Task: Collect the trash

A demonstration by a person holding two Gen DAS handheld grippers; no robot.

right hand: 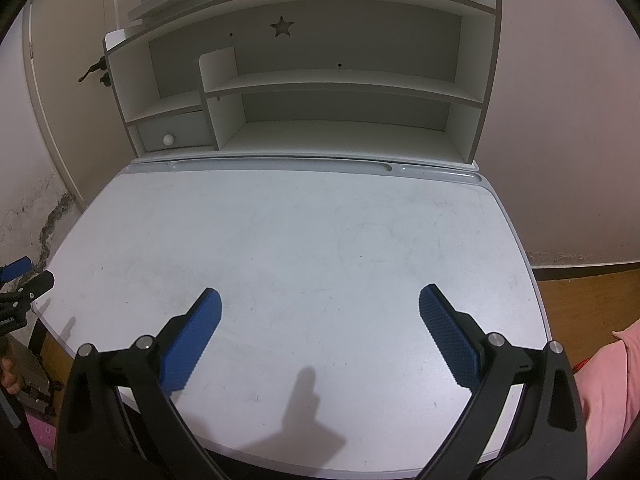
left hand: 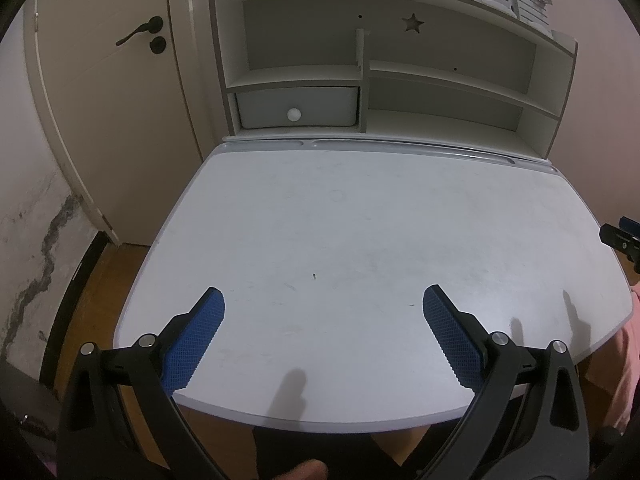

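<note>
Nearest in the left wrist view, the left gripper (left hand: 323,300) hangs released over the near edge of the pale grey, rounded-corner desk top (left hand: 360,220), its two blue ribbed pads (left hand: 198,340) spread wide with nothing between them. In the right wrist view the right gripper (right hand: 320,300) is likewise released and holds nothing, its blue ribbed pads (right hand: 450,340) set far apart above the same desk top (right hand: 320,232). Each gripper shows at the rim of the other's view: the right one at the far right edge (left hand: 624,236), the left one at the far left edge (right hand: 20,280), so the two are well apart, side by side.

No piece of trash can be made out on the desk; just ahead of the left gripper's pads only a tiny dark speck (left hand: 314,277) lies on the surface, too small to identify. Dark shadows of the fingers fall on the surface beneath both grippers.

Beyond the grippers, at the far edge of the desk, runs a long shallow grey groove (right hand: 280,165). Behind it stands a white wooden shelf unit (left hand: 440,76) with open compartments, a star-shaped cut-out (left hand: 413,23) in its back panel, and a small white drawer with a round knob (left hand: 294,114) at its lower left. Further left is a cream door with a black lever handle (left hand: 140,31).
</note>
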